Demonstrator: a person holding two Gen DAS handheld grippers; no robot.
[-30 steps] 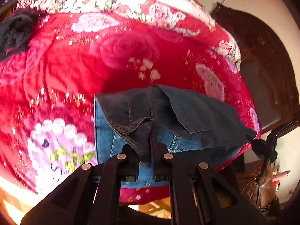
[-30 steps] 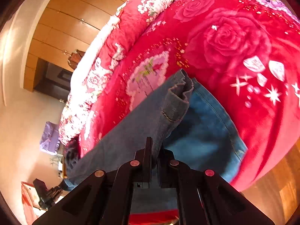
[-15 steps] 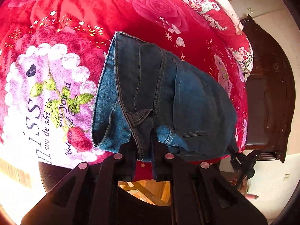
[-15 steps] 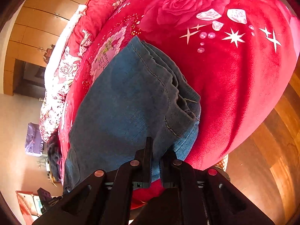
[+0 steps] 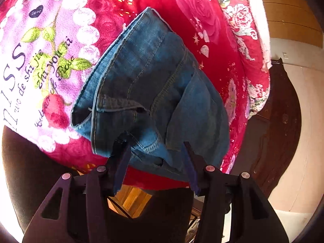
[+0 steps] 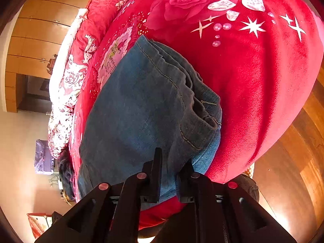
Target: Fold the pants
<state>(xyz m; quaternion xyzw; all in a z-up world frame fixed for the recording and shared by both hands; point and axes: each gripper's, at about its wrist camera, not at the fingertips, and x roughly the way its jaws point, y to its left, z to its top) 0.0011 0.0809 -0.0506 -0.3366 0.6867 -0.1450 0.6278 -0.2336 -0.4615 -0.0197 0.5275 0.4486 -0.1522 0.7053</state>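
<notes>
**Jeans down on the bed**

The folded jeans [image 5: 154,93] lie on the red rose blanket [image 5: 212,46] at the bed's near edge. My left gripper [image 5: 155,143] has just been opening: its fingers [image 5: 121,158] stand wide apart, denim loose between them. My right gripper [image 6: 172,162] has just been easing open too, fingers slightly apart with the jeans' edge between them, unpinched.

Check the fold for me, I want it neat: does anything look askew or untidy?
Mostly tidy. The jeans lie folded on the red blanket, but the layers at the near-left corner gape open and their near edge hangs slightly past the bed edge. No damage visible.
</notes>
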